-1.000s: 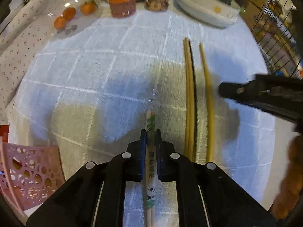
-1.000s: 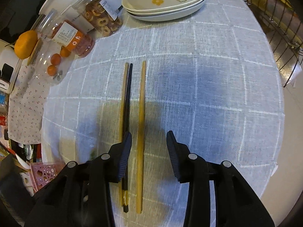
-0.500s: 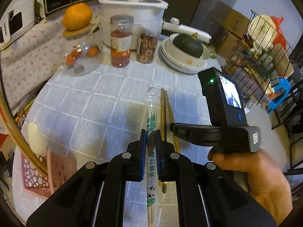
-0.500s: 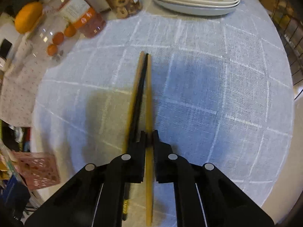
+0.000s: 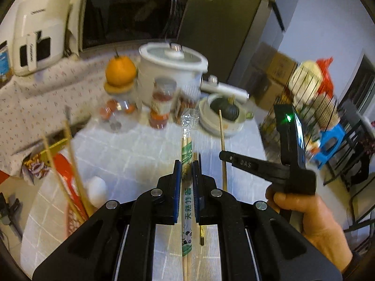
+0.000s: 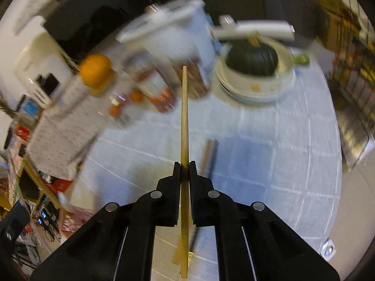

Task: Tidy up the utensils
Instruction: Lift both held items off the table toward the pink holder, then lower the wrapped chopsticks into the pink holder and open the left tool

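We clamp light, stiff, slippery items mid-shaft: left gripper [image 5: 186,166] grips wrapped chopsticks [image 5: 186,149]; right gripper [image 6: 184,167] grips chopstick [image 6: 184,117].

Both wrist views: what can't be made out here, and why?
- Right wrist: jars and white pot are motion-smeared; labels unreadable.
- Right wrist: the chopsticks on the table are blurred and partly behind the right gripper, so their count is unclear.
- Left wrist: the wrapped chopsticks run off the bottom edge.
- Left wrist: the pink basket is mostly hidden by the left gripper.
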